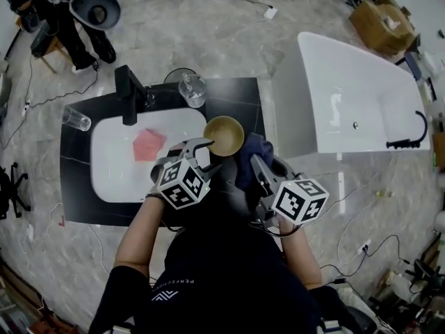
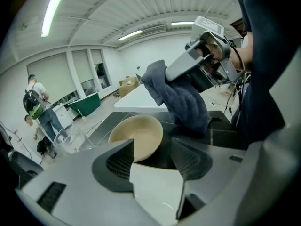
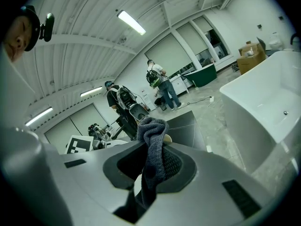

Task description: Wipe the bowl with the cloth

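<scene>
On the black desk [image 1: 240, 96], right at the edge of the white sink [image 1: 111, 169], sits the bowl [image 1: 223, 135]. The left tongs [image 2: 153, 149] are spread wide. The bowl's edge shows in the gap between them, but they do not press on it. The right tongs [image 3: 151, 161] pinch the blue cloth [image 1: 252, 153], just beside the bowl. If the cloth pushes now, the loose bowl could slide, tip into the sink, or bump the near glass [image 1: 192, 89]. The cloth could also slip out, since only a fold looks pinched. I count one bowl, one blue cloth, one pink square [image 1: 148, 144] in the sink, two glasses with the other glass [image 1: 75, 119] at the far left, one tap [image 1: 129, 92] and two tongs.
</scene>
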A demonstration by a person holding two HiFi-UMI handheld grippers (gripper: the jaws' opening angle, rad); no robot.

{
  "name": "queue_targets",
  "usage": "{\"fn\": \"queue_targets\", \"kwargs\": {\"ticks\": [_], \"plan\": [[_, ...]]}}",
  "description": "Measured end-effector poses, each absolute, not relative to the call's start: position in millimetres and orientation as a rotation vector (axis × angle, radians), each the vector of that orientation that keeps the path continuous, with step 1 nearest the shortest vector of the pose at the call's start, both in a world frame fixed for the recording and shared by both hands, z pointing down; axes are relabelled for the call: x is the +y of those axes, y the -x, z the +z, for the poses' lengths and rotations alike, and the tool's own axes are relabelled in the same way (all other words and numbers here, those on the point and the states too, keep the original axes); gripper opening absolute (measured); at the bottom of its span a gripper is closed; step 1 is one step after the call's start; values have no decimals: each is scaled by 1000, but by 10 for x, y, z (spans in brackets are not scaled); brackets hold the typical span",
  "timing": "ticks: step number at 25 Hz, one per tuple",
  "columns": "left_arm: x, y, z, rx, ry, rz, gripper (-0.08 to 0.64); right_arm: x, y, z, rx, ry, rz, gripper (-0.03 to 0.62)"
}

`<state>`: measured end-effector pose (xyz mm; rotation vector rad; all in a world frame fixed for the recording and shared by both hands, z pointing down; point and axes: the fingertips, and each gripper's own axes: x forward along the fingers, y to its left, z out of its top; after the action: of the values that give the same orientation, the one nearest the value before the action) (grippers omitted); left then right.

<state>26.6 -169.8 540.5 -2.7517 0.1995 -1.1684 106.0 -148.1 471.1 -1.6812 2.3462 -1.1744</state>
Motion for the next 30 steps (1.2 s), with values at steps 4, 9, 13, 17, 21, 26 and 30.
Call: {"fn": "queue_targets", "kwargs": {"ticks": [4, 9, 13, 17, 21, 26, 30], "plan": [[-1719, -291, 5467, 71, 2589, -1164, 238, -1467, -1044, 4772, 2307, 1725, -1202, 64], [-1740, -369, 5556, -84, 2533, -1184, 208, -1474, -1043, 4815, 2255, 1761, -1219, 64], [-1709, -382, 5606, -217, 2504, -1231, 128, -1448, -1052, 4824, 2218, 1791, -1238, 64], [-1658, -400, 5624, -306, 2518, -1254, 69, -1447, -1043, 4820, 2209, 1805, -1241, 64], [-1632, -399, 5656, -355, 2510, -1260, 57, -1462, -1011, 4839, 2205, 1809, -1247, 64], [-1611, -421, 5650, -371, 2486, -1248, 37, -1483, -1008, 4820, 2209, 1809, -1243, 64], [-1636, -423, 5590, -348, 2502, -1220, 29, -1498, -994, 4816, 2218, 1804, -1237, 64]]}}
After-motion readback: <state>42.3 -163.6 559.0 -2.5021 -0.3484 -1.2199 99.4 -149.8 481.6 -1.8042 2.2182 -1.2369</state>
